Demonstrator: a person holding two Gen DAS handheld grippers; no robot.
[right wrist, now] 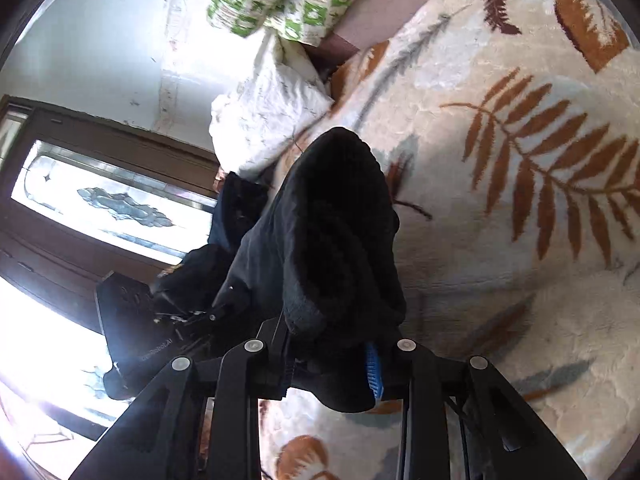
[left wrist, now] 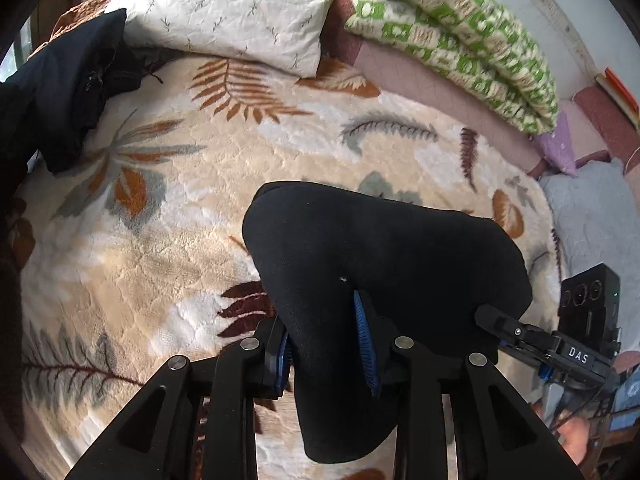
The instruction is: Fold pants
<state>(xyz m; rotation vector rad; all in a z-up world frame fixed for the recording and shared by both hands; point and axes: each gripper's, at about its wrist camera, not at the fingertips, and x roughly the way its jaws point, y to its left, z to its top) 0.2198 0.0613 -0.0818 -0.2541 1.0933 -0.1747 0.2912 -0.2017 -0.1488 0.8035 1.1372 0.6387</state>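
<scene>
The black pants (left wrist: 380,264) hang bunched between both grippers above a cream blanket with leaf print (left wrist: 160,240). My left gripper (left wrist: 326,344) is shut on the pants' fabric, which drapes over its blue-padded fingers (left wrist: 364,332). My right gripper (right wrist: 332,364) is shut on another part of the pants (right wrist: 332,232), which rise as a dark mound ahead of it. The right gripper also shows in the left wrist view (left wrist: 520,332) at the pants' right edge. The left gripper shows in the right wrist view (right wrist: 168,312), partly hidden by cloth.
A white pillow (left wrist: 240,8) and a green-and-white patterned quilt (left wrist: 460,32) lie at the bed's far side. Dark clothing (left wrist: 68,92) is piled at the left edge. A purple cloth (left wrist: 558,144) lies at the right. A window and brown frame (right wrist: 100,200) show left.
</scene>
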